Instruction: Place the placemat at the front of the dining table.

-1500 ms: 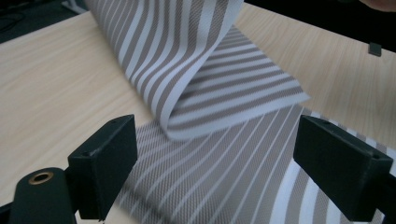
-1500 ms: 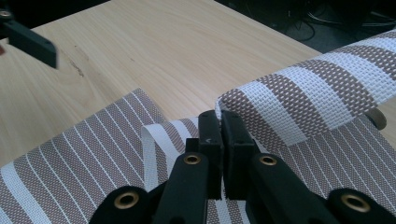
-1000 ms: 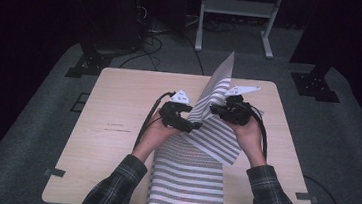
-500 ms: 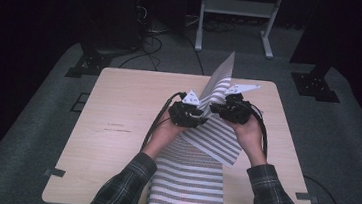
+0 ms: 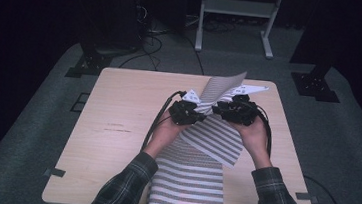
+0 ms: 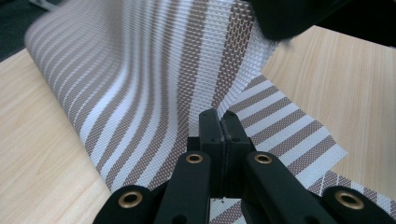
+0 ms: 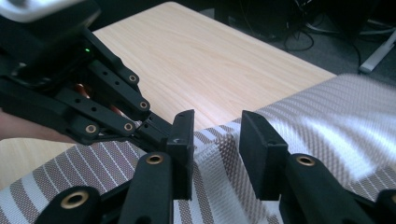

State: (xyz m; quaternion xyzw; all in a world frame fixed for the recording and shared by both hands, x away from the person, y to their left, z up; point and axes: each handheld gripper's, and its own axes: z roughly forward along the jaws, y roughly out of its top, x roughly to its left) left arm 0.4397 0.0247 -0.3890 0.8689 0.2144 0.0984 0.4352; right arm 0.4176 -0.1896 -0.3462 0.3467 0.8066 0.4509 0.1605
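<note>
**On the tabletop: a striped mat lifted between two grippers**

At the middle of the tabletop (image 5: 118,106) lies a long striped woven mat (image 5: 188,183), brown and white, running from the near edge toward the far side. Its far part is folded over and raised, with one corner standing up above the two grippers. The left gripper (image 5: 186,113) sits at the fold's left edge; in the left gripper view its jaws are pressed together on the mat (image 6: 154,70), which curves upward in front of them. The right gripper (image 5: 236,110) is just beside it, on the fold's right. In the right gripper view its jaws stand apart, with a raised ridge of the mat (image 7: 327,121) between and beyond them, and the left gripper (image 7: 140,123) close at the left, clamped on the cloth. The person's hands hold both grippers, plaid sleeves coming in from the near edge. Beyond the tabletop, grey carpet (image 5: 41,119), cables and a white metal stand (image 5: 235,9) sit in the dark.
</note>
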